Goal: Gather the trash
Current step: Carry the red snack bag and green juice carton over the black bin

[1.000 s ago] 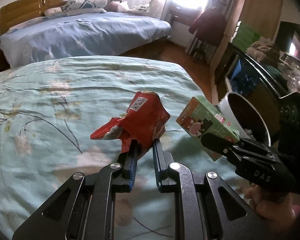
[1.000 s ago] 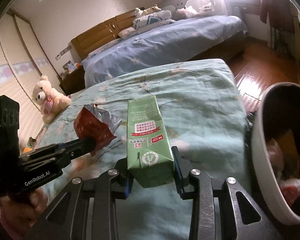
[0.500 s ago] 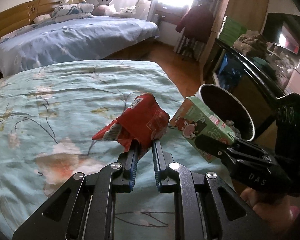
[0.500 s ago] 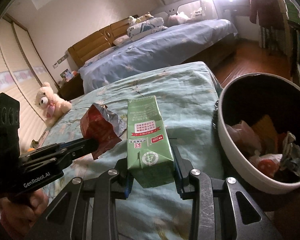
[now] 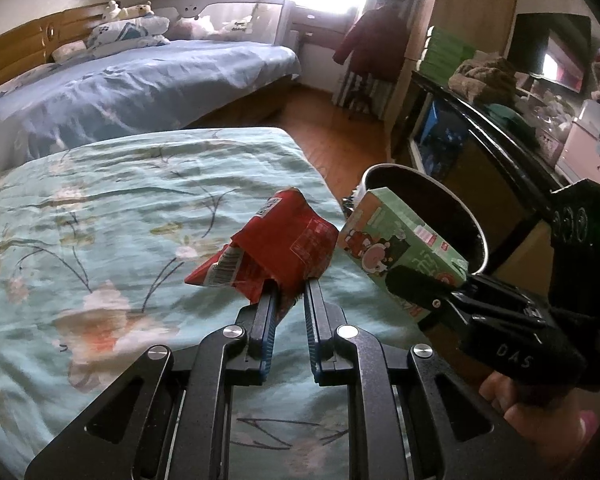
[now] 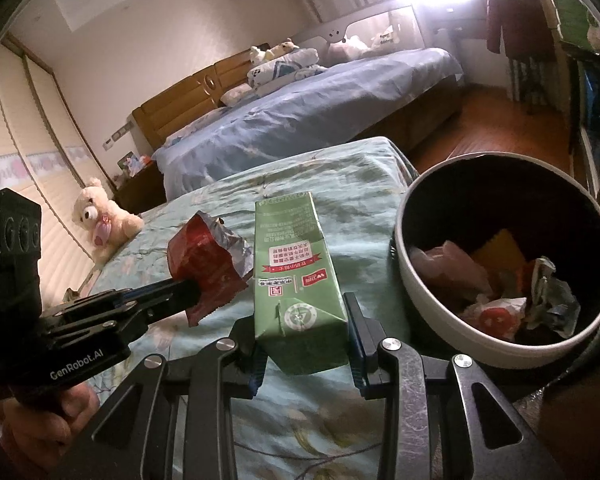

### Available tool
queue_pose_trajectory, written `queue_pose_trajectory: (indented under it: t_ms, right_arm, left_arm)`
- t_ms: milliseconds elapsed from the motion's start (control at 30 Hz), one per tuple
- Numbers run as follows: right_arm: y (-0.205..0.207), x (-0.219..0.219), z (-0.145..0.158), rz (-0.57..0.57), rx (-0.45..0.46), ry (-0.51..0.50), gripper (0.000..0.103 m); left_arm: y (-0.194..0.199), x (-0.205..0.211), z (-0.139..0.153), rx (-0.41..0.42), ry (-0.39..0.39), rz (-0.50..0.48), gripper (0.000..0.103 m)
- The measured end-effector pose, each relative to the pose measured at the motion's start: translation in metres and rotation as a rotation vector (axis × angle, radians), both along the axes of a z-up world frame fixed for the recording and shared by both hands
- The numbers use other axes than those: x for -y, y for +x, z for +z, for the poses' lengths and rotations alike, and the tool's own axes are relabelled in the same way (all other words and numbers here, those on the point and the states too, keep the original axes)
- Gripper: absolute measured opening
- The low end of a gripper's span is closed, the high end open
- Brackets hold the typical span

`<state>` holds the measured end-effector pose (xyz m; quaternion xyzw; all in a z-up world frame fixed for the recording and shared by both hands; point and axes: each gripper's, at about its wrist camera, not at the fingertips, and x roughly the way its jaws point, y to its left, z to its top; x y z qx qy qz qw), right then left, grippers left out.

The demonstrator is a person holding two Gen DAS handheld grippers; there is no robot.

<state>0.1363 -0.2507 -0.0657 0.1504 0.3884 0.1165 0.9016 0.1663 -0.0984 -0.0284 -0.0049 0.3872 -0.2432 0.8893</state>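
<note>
My left gripper [image 5: 290, 292] is shut on a crumpled red snack wrapper [image 5: 284, 246] and holds it above the teal bedspread; the wrapper also shows in the right wrist view [image 6: 208, 256]. My right gripper [image 6: 304, 316] is shut on a green drink carton [image 6: 296, 272], held upright; the carton also shows in the left wrist view [image 5: 396, 240], just right of the wrapper. A white trash bin [image 6: 432, 304] with a dark inside stands right of the carton at the bed's edge, with several pieces of trash in it. It also shows in the left wrist view [image 5: 476, 224], behind the carton.
The teal flowered bed [image 5: 100, 216] lies under both grippers. A blue bed [image 5: 140, 80] stands beyond it across a strip of wooden floor [image 5: 332, 136]. A teddy bear [image 6: 100, 220] sits at the left. A dark TV stand [image 5: 480, 152] is behind the bin.
Both grippers have moved right toward the bed's edge with their loads. The trash bin has come fully into the right wrist view, and its contents show.
</note>
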Motion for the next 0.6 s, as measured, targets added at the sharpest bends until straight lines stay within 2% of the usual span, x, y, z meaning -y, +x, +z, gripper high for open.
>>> queue_pose_trajectory:
  t_ms: [233, 467, 600]
  right_arm:
    - [-0.004, -0.001, -0.004, -0.003, -0.012, -0.018, 0.034]
    - [0.002, -0.012, -0.027, 0.016, -0.074, -0.074, 0.034]
    - [0.005, -0.013, -0.034, 0.029, -0.112, -0.06, 0.038]
  left_arm:
    - [-0.004, 0.005, -0.002, -0.002, 0.001, -0.01, 0.012]
    - [-0.005, -0.01, -0.015, -0.036, 0.006, 0.026, 0.012]
    - [-0.006, -0.019, -0.019, -0.048, -0.004, 0.046, 0.012]
